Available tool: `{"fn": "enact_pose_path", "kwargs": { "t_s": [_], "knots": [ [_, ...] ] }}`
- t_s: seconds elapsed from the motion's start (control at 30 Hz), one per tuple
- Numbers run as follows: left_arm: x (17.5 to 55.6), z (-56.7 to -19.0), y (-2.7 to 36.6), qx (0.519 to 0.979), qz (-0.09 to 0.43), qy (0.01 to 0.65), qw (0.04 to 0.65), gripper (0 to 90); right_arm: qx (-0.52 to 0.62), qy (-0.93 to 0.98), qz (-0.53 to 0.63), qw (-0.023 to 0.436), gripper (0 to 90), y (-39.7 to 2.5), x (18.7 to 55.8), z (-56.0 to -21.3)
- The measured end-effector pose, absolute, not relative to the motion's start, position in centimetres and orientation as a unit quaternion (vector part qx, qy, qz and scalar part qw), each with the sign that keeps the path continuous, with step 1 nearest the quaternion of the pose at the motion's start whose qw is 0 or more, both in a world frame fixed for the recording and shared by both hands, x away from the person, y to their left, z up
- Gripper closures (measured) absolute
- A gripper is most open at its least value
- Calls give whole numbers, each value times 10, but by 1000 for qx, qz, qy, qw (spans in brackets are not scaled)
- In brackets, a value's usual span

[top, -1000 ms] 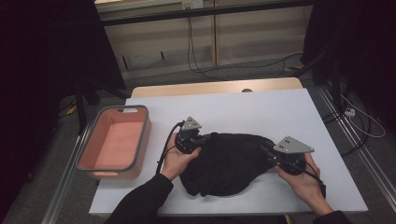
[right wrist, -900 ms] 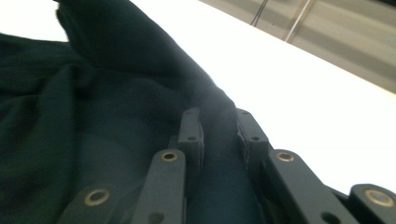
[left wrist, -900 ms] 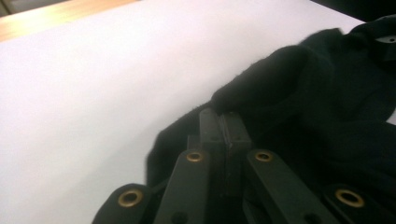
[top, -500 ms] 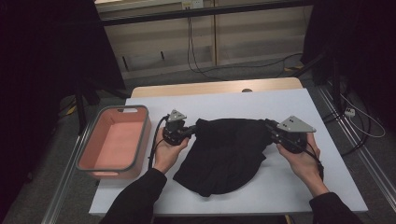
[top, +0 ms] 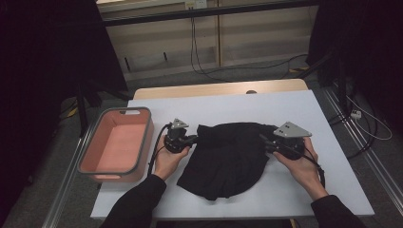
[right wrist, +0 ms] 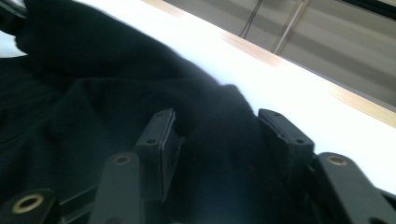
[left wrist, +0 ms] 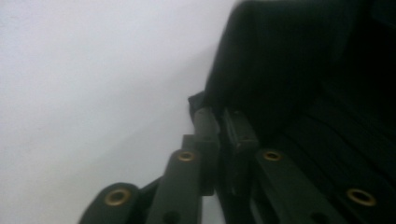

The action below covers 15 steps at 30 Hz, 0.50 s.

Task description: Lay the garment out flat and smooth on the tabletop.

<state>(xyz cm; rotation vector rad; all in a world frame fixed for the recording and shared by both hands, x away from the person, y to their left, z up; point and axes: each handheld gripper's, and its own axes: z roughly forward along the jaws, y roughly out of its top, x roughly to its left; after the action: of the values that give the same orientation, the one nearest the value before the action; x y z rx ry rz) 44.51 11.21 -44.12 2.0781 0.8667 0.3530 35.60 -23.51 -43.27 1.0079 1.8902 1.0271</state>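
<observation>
Though unnamed in any task line, looks like a spreading or straightening step on a black garment (top: pixel 228 159).

High view: lies crumpled mid-bench (top: pixel 294 104), top edge stretched between the two hands, lower part sagging in a rounded heap toward the near edge. Left gripper (top: pixel 192 139) at the cloth's upper left corner, right gripper (top: pixel 266 142) at its upper right, both low over the bench. Pink tub (top: pixel 145 142) off to the left, apart from the cloth, with nothing visible inside.

Left gripper view: gives what the overhead shot cannot, namely jaws drawn nearly together at the left gripper (left wrist: pixel 219 119), clenched on the very edge of the black fabric (left wrist: pixel 299 70), bare white bench (left wrist: pixel 93 70) alongside. Blurred, so hard to say how much of the cloth is caught.

Right gripper view: a different story at the right gripper (right wrist: pixel 217 123). Jaws stand well apart, straddling a raised fold of the garment (right wrist: pixel 93 93) rather than clamping it; released, by the look of it. Far bench edge (right wrist: pixel 299 84) and its wooden strip beyond.

Next, probably: close the right side on that fold, then draw both corners apart and level so the heap flattens. Calls for an even pull, lest the thin left-hand pinch slip off.
</observation>
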Motion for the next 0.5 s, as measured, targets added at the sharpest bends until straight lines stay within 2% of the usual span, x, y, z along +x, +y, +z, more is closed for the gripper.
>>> {"fn": "enact_pose_path", "kwargs": {
  "t_s": [0.13,0.3,0.5],
  "knots": [
    [434,-434,115,830,147,331,423,680,383,742,401,375,443,-226,350,-432],
    [413,-432,118,842,152,299,422,579,379,738,410,380,378,-218,347,-428],
    [394,-437,117,856,147,273,413,411,367,751,418,356,373,-209,347,-429]
  ]
}}
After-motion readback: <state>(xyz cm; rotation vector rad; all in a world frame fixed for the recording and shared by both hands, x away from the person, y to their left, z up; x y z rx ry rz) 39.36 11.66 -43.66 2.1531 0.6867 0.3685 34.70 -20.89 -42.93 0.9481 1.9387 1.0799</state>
